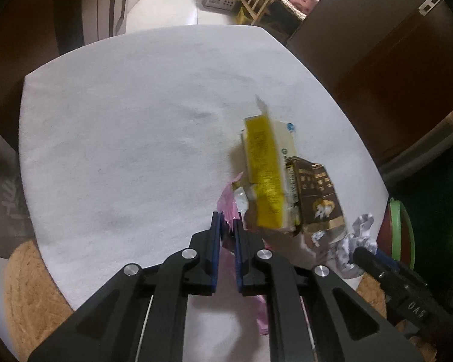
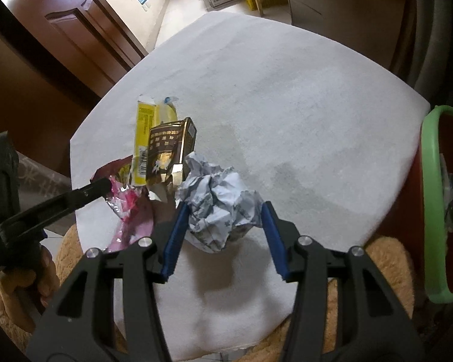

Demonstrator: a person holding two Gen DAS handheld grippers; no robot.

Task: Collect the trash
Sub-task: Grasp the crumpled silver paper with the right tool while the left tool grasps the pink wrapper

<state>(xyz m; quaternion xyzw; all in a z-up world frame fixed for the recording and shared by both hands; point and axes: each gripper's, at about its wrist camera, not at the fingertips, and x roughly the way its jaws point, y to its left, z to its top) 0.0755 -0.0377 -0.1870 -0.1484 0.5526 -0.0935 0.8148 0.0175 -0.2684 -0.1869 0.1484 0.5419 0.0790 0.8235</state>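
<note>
My left gripper (image 1: 229,223) clamped on pink wrapper (image 1: 226,203): thin, slippery. My right gripper (image 2: 223,214) half-wide, pads touching crumpled paper ball (image 2: 217,202): light, springy; grip mid-bulge. Bin (image 2: 432,211) at 3 o'clock.

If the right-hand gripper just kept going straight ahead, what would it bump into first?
Probably the crumpled paper ball: it already sits between the right gripper's blue fingers, pads touching its sides. The brown carton stands beyond, slightly left.
</note>
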